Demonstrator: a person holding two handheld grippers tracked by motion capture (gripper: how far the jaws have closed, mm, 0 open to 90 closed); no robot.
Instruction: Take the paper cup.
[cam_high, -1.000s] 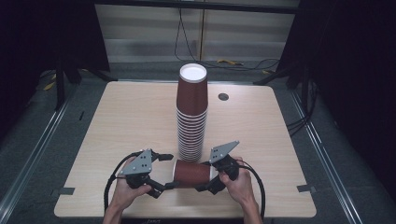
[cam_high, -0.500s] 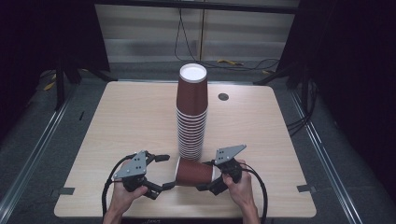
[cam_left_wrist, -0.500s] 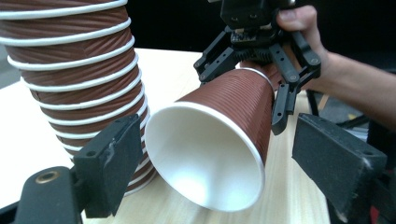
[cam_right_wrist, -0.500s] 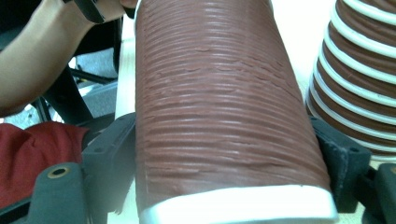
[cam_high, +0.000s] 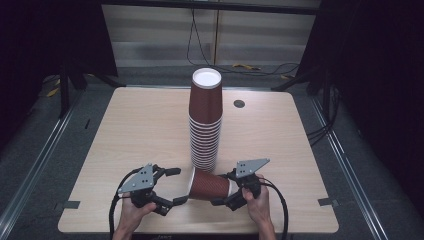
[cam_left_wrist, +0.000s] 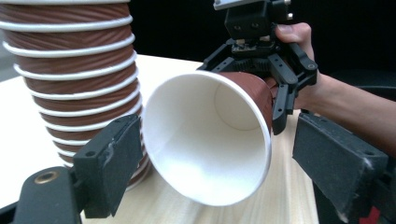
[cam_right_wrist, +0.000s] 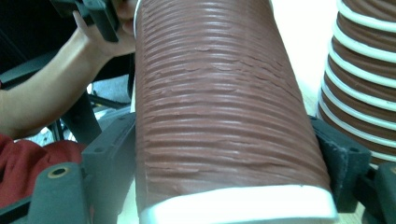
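Cup (cam_high: 210, 184) lies sideways, clamped in the right tongs (cam_high: 226, 188) (left tongs (cam_high: 176, 186) gape, touching nothing).

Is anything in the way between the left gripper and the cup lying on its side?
No, nothing visible. The cup points its white rim at the left gripper and sits between its open jaws. The tall cup stack stands close beside them, not in between. The right gripper holds the cup's other end.

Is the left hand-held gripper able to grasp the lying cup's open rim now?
Probably yes: the cup faces the left hand-held gripper, its jaws apart either side of the rim, nothing between.
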